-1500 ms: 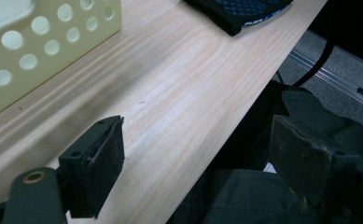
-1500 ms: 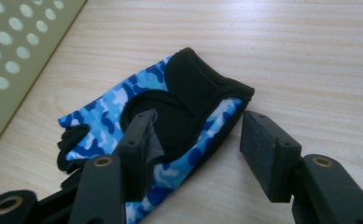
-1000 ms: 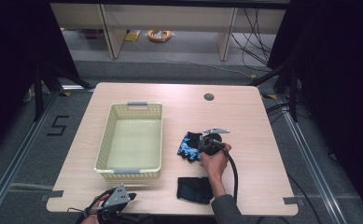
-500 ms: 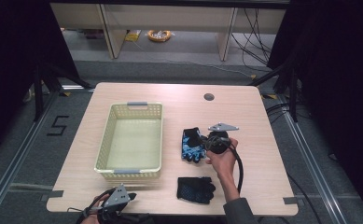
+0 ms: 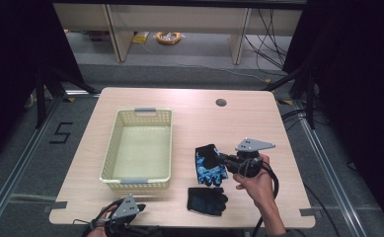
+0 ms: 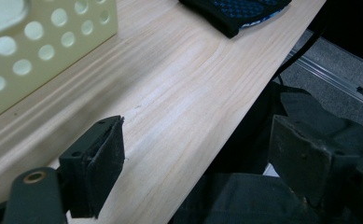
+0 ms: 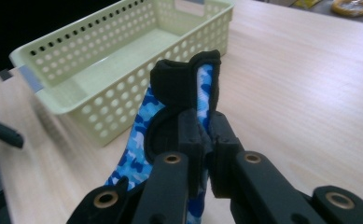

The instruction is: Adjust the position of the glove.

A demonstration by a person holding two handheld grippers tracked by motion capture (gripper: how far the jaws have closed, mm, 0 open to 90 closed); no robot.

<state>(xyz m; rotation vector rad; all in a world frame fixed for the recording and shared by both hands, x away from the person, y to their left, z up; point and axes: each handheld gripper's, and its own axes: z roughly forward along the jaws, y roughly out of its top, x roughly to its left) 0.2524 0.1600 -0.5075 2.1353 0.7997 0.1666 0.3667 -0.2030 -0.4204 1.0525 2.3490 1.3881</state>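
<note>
High view: one glove lifted, basket [image 5: 139, 148] empty.
My right gripper [image 5: 225, 160] is clamped on the blue camouflage glove [image 5: 209, 165]; the black glove [image 5: 207, 200] lies on the table [image 5: 239, 118]. Left gripper view: my jaws gape, idle. Right gripper view: pads [image 7: 190, 135] pinch the cuff (nothing binned yet).

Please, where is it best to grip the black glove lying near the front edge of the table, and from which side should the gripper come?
The black glove lies flat near the table's front edge, so probably pinch its right edge, where the fabric ends, coming from above and the right. That side is bare table. The right gripper is shut on the blue camouflage glove, so the open left gripper is free.
</note>
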